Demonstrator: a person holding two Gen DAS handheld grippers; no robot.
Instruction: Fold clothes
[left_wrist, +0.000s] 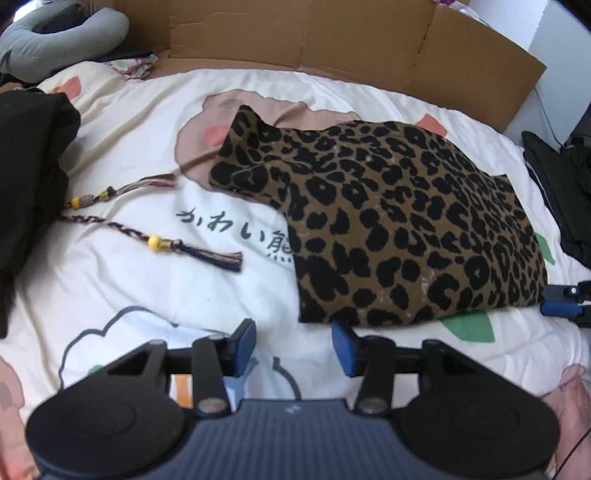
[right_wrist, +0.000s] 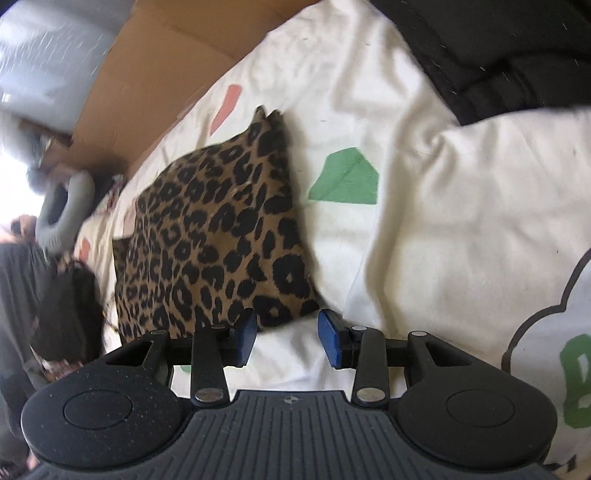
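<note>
A leopard-print garment (left_wrist: 399, 221) lies folded into a compact slab on a white cartoon-print quilt (left_wrist: 155, 280). My left gripper (left_wrist: 293, 345) is open just in front of the garment's near edge, holding nothing. The right wrist view shows the same leopard-print garment (right_wrist: 214, 236) from its end. My right gripper (right_wrist: 286, 338) is open at the garment's near corner, nothing between its blue pads. In the left wrist view, the right gripper (left_wrist: 565, 304) peeks in beside the garment's right corner.
A black garment (left_wrist: 33, 177) with braided, beaded tassel cords (left_wrist: 159, 243) lies at the left. Cardboard (left_wrist: 332, 44) stands along the far side, a grey neck pillow (left_wrist: 55, 37) at the back left. Black fabric (left_wrist: 561, 192) sits at the right edge; bare toes (left_wrist: 569, 402) show at lower right.
</note>
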